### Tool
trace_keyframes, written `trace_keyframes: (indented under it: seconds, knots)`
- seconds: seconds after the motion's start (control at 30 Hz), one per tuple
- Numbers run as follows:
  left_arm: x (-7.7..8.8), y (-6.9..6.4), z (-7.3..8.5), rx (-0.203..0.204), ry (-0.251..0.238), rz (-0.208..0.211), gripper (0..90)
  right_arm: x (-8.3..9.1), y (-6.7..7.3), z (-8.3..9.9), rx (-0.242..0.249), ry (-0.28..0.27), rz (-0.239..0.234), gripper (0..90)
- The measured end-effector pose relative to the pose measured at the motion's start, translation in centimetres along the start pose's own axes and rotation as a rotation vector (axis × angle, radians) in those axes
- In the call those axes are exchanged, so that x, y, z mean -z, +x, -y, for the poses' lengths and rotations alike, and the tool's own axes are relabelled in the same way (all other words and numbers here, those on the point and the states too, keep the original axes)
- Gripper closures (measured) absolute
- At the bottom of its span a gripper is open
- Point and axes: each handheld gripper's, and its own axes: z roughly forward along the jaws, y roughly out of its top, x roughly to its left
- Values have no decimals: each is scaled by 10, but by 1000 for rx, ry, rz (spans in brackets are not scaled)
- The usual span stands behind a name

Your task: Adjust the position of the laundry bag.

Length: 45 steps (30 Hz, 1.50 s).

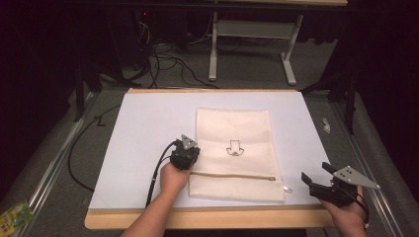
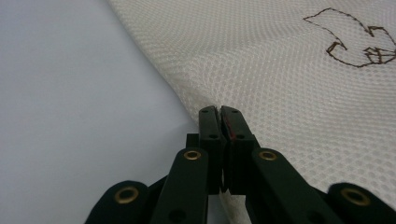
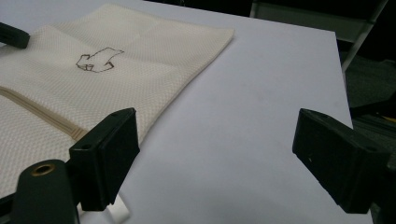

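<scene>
A cream mesh bag [image 1: 247, 133] with a dark stitched emblem [image 1: 235, 148] lies flat on the white table top [image 1: 143, 143]. A tan zipper [image 1: 232, 175] runs across its near end. My left gripper [image 1: 188, 150] is at the bag's left edge, just above the zipper line. In the left gripper view its jaws [image 2: 219, 112] are pressed together on the edge of the mesh bag [image 2: 280, 70], which rises slightly into them. My right gripper [image 1: 316, 172] hovers off the bag's near right corner. Its jaws [image 3: 215, 140] stand wide apart with only bare table between them, the bag [image 3: 140, 60] off to their left.
The table's wooden front edge [image 1: 207, 217] runs just before the hands. A black cable [image 1: 155, 175] trails from the left gripper over the table's front. Beyond the far edge stand a grey frame [image 1: 213, 49] and loose cables on the floor. A green packet [image 1: 12, 217] lies on the floor at the left.
</scene>
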Motion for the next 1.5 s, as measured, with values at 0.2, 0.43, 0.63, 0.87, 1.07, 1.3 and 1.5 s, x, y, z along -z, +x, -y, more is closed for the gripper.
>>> trace_keyframes:
  seconds: [0.2,0.43,0.63,0.87,1.07,1.3,1.5]
  knots:
    - [6,12,5,15,1,-46,881,0,0,-1,-2,-5,-5,147]
    - [14,28,12,53,-3,-88,878,-6,2,-3,-13,2,-48,159]
    - [20,31,13,54,-15,-100,831,-12,9,-6,-20,33,-73,170]
    - [36,36,12,62,-84,-36,536,-16,18,-8,-28,41,-95,183]
    - [51,34,19,64,-108,22,442,-29,28,-15,-11,36,-137,404]
    - [73,36,34,101,-140,31,396,-66,43,-23,-54,129,-193,551]
    - [84,33,43,95,-137,15,394,-97,64,-20,-32,234,-246,566]
